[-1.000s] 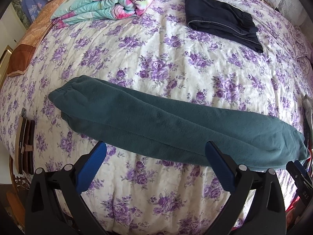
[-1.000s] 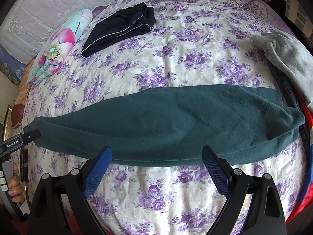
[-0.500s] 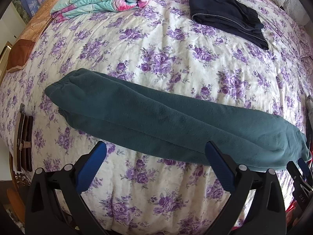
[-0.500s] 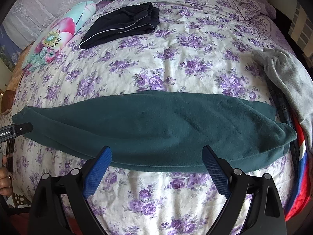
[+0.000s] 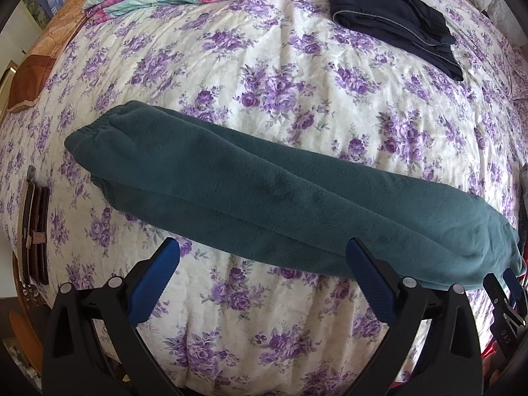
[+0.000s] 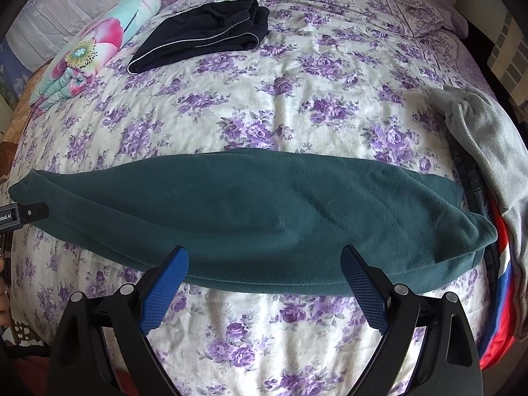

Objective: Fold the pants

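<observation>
Dark green fleece pants (image 5: 280, 194) lie folded lengthwise, one leg on the other, stretched across the flowered bedspread (image 5: 280, 66). In the right wrist view the same green pants (image 6: 257, 217) run left to right. My left gripper (image 5: 262, 250) is open, its blue fingers just short of the near edge of the pants, holding nothing. My right gripper (image 6: 264, 255) is open too, its fingertips over the near edge of the pants. The right gripper's tip shows at the far right edge of the left wrist view, by the cuff end.
Folded black pants (image 6: 204, 41) lie at the far side of the bed. A folded floral quilt (image 6: 89, 56) sits at the far left. A grey garment (image 6: 488, 138) and a red and blue cloth (image 6: 501, 290) lie at the right edge. A person's hand (image 6: 3, 297) shows at left.
Both grippers have come closer to the green pants and lower over the bed; the pants fill more of each view. The pants have not moved.
</observation>
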Demonstrator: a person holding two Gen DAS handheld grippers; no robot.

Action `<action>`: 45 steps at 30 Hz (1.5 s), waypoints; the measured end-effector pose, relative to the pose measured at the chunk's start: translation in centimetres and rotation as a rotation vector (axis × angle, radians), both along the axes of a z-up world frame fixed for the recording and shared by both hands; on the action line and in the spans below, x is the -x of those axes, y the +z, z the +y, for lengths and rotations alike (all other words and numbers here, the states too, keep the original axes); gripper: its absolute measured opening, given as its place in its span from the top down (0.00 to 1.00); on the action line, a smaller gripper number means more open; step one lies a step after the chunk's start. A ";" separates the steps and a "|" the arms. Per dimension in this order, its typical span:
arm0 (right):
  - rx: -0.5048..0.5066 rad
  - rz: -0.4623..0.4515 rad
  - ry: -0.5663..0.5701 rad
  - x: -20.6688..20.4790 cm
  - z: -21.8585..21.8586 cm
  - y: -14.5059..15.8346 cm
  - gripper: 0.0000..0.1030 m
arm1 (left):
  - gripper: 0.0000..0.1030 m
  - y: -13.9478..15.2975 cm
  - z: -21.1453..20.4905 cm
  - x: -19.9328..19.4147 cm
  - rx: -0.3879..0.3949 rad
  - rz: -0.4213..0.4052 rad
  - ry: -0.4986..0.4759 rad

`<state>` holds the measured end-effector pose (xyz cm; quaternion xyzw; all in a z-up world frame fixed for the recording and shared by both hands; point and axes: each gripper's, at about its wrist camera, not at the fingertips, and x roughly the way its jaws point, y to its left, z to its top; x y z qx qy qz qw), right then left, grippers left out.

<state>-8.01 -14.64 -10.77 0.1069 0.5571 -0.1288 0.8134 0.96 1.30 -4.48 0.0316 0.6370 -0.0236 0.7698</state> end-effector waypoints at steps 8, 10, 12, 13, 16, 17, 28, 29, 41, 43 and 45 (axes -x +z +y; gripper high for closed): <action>0.050 0.024 0.011 -0.4 0.4 -0.3 0.09 | 0.05 -0.9 0.6 -0.4 0.005 0.028 0.022; 0.062 0.033 0.015 -0.5 0.5 -0.5 0.09 | 0.05 -1.2 0.8 -0.5 0.006 0.035 0.028; 0.065 0.036 0.018 -0.5 0.5 -0.5 0.09 | 0.05 -1.5 1.0 -0.7 0.008 0.040 0.033; 0.071 0.038 0.020 -0.5 0.6 -0.6 0.09 | 0.05 -1.7 1.1 -0.8 0.009 0.043 0.036; 0.091 0.046 0.028 -0.6 0.7 -0.7 0.09 | 0.05 -2.3 1.7 -0.8 0.012 0.050 0.045; 0.096 0.050 0.030 -0.7 0.8 -0.8 0.09 | 0.05 -2.7 2.0 -0.9 0.015 0.055 0.049; 0.106 0.085 0.041 -1.0 1.0 -1.6 0.09 | 0.05 -6.9 6.8 -1.8 0.055 0.137 0.164; 0.098 0.088 0.044 -1.0 0.9 -1.7 0.09 | 0.05 -7.3 7.5 -1.8 0.058 0.141 0.173; -0.646 -0.215 -0.570 8.2 -14.7 -3.7 0.12 | 0.05 -10.2 21.2 -2.7 0.326 0.156 0.487; -0.643 -0.246 -0.613 8.9 -16.0 -3.5 0.19 | 0.05 -11.0 22.8 -2.7 0.361 0.163 0.516; -0.696 -0.258 -0.660 9.3 -16.9 -4.0 0.32 | 0.05 -11.1 23.7 -2.5 0.369 0.165 0.516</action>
